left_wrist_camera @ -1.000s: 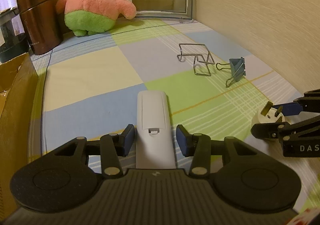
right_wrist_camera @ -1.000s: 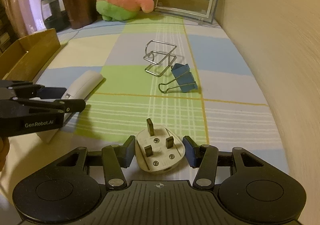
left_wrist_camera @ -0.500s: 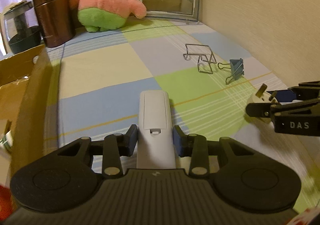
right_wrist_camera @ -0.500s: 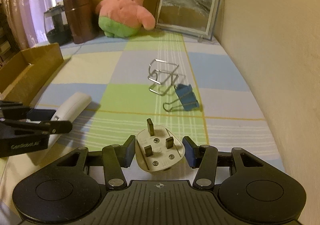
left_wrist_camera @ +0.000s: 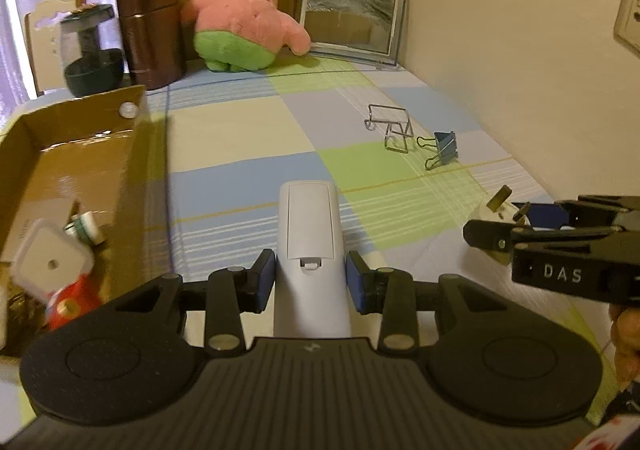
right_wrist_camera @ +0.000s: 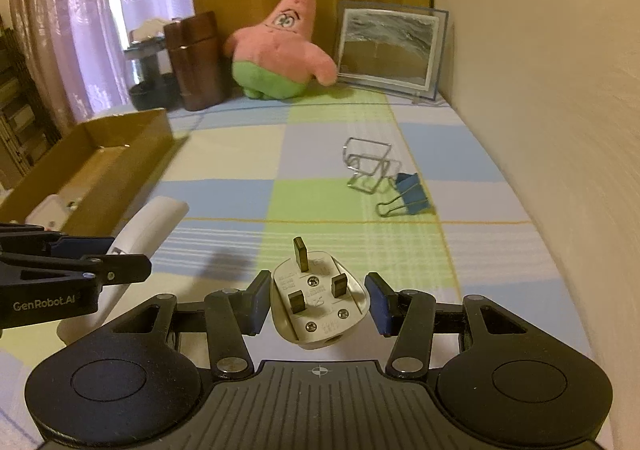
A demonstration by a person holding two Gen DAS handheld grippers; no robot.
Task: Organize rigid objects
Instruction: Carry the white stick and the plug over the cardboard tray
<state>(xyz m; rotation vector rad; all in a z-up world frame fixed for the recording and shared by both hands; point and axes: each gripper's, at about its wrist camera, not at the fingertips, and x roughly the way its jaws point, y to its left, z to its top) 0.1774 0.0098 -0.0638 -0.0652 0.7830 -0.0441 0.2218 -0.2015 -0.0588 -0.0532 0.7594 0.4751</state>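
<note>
My left gripper (left_wrist_camera: 311, 282) is shut on a white remote control (left_wrist_camera: 310, 234), held above the checked cloth; it also shows in the right wrist view (right_wrist_camera: 136, 238). My right gripper (right_wrist_camera: 318, 300) is shut on a white three-pin plug (right_wrist_camera: 318, 304), prongs up; the plug also shows in the left wrist view (left_wrist_camera: 494, 210). A cardboard box (left_wrist_camera: 80, 170) stands at the left with several small items inside. A blue binder clip (right_wrist_camera: 408, 194) and a wire stand (right_wrist_camera: 366, 164) lie on the cloth ahead.
A pink star plush (right_wrist_camera: 280, 50), a brown canister (right_wrist_camera: 198, 60), a dark jar (left_wrist_camera: 92, 54) and a picture frame (right_wrist_camera: 390, 50) stand at the back. The wall (right_wrist_camera: 540, 130) runs along the right side.
Both grippers have risen and pulled back with their objects. The left gripper closed on the remote, and the cardboard box has come into view at the left.
</note>
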